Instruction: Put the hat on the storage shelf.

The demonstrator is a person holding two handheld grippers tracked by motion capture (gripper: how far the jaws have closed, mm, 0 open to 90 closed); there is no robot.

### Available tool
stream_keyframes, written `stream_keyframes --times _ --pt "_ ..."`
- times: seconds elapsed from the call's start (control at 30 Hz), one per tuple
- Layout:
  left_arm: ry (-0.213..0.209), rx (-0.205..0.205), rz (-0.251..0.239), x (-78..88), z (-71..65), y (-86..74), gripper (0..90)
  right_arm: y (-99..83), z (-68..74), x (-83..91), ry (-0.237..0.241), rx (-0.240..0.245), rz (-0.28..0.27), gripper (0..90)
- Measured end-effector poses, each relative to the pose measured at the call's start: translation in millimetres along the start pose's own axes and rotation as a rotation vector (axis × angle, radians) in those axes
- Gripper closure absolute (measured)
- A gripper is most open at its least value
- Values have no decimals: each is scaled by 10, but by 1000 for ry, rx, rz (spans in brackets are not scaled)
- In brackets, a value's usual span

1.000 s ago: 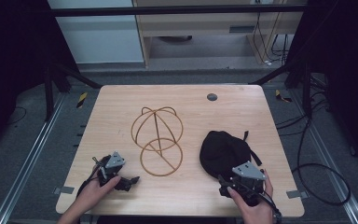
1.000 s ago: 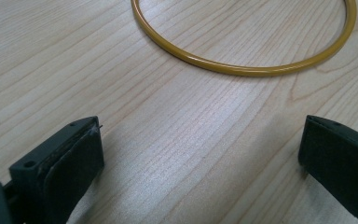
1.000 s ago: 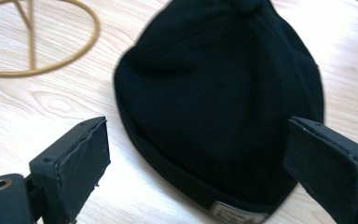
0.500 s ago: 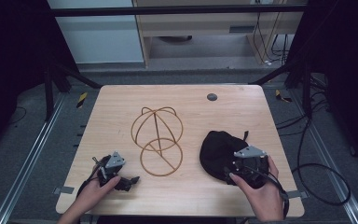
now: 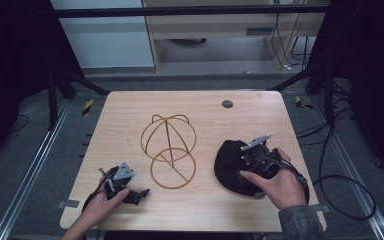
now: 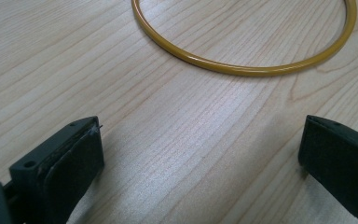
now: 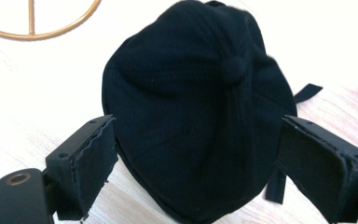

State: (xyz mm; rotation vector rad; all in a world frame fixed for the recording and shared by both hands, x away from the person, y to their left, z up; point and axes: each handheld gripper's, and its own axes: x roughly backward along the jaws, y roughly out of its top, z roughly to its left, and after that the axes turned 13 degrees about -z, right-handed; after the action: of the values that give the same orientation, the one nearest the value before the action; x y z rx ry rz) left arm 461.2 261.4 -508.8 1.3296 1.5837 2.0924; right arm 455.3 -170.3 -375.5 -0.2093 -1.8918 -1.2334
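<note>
One black cap [image 5: 235,167], one wire stand [image 5: 168,150]; both tongs, left [image 5: 136,192] and right [image 7: 198,158], gape apart.

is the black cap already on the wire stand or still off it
Off it. The black cap lies flat on the table, beside the bare wire stand, apart from it.

The pale wooden counter [image 5: 130,110] at the centre of the high view is smooth, with fine straight grain and a soft sheen. On it, the golden wire hat stand [image 5: 169,150] looks like glossy lacquered metal. The black cloth cap [image 7: 191,107] is matt, finely woven fabric with stitched seams. The jaws of both grippers carry matt black pads, rough-edged like rubber.
</note>
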Motion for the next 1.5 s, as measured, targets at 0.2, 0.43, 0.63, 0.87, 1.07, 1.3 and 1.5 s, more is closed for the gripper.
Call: stream_keyframes --times 0.2,0.43,0.63,0.87,1.07,1.3,1.5 --pt "1 2 -1 -1 -2 0 0 129 -99 -63 10 3 27 153" --pt "1 2 -1 -2 -2 0 0 172 -161 -201 34 12 57 204" --pt "1 2 -1 -2 -2 0 0 195 -178 -340 62 12 84 217" --pt "2 2 -1 -1 -4 0 0 173 -241 -432 83 3 100 222" --pt "2 2 -2 -1 -4 -1 0 169 -287 -490 94 -9 109 257" --pt "2 2 -1 -1 -4 -1 0 203 -280 -556 92 5 116 372" --pt "2 2 -1 -1 -4 0 0 225 -295 -589 102 27 109 534"
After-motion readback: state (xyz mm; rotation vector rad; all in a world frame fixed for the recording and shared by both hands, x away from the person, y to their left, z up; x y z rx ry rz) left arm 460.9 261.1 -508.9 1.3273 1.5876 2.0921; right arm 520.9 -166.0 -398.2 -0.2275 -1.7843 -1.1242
